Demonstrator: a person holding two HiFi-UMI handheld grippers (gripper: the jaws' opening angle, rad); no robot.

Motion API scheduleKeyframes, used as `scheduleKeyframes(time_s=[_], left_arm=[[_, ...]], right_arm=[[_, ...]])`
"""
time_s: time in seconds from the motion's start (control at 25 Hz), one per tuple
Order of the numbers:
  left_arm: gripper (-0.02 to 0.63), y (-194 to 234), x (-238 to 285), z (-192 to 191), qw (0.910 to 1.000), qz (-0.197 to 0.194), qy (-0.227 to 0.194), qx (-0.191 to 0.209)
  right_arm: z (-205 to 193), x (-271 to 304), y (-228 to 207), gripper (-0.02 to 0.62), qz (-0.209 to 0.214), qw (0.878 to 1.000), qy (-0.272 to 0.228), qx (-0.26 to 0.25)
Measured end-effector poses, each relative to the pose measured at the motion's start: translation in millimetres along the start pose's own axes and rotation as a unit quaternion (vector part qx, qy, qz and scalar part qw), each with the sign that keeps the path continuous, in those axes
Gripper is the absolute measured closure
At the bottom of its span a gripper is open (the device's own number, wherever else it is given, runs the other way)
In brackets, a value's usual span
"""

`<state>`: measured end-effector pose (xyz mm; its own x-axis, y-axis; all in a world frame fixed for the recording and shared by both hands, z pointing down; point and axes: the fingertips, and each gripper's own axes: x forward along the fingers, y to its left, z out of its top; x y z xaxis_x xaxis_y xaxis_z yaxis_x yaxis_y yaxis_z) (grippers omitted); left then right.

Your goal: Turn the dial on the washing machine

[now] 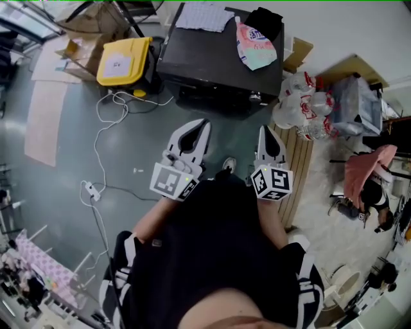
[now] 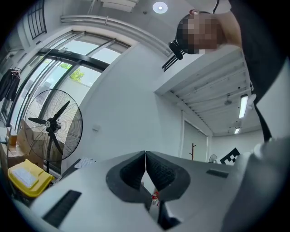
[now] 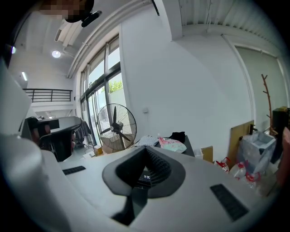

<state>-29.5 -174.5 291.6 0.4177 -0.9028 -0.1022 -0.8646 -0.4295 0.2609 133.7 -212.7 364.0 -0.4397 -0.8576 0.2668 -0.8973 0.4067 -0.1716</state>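
The washing machine [image 1: 218,58] is a dark box standing on the floor ahead of me; its top [image 3: 183,144] shows past the right jaws. I cannot make out its dial. Both grippers are held close to my chest, well short of the machine and pointing toward it. The left gripper [image 1: 204,123] is shut with its jaws meeting at the tips [image 2: 145,154] and nothing between them. The right gripper [image 1: 266,130] is shut too, its jaws closed together [image 3: 146,149] and empty.
On the machine lie a pink pouch [image 1: 255,45], a black cloth [image 1: 264,22] and a paper sheet [image 1: 204,16]. A yellow box [image 1: 123,61] and a standing fan [image 3: 115,124] are to its left. White cables [image 1: 103,128] trail across the floor. Plastic bags [image 1: 302,103] and a slatted wooden panel [image 1: 298,167] are at right.
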Motion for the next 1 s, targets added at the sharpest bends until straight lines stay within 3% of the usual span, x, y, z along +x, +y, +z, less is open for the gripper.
scheduleKeyframes(time_s=[1.0], left_arm=[[0.584, -1.3, 4.7, -0.9, 1.0, 0.002, 0.003, 0.005]], right_arm=[[-2.9, 3.3, -4.5, 0.571, 0.002, 1.0, 0.008, -0.005]])
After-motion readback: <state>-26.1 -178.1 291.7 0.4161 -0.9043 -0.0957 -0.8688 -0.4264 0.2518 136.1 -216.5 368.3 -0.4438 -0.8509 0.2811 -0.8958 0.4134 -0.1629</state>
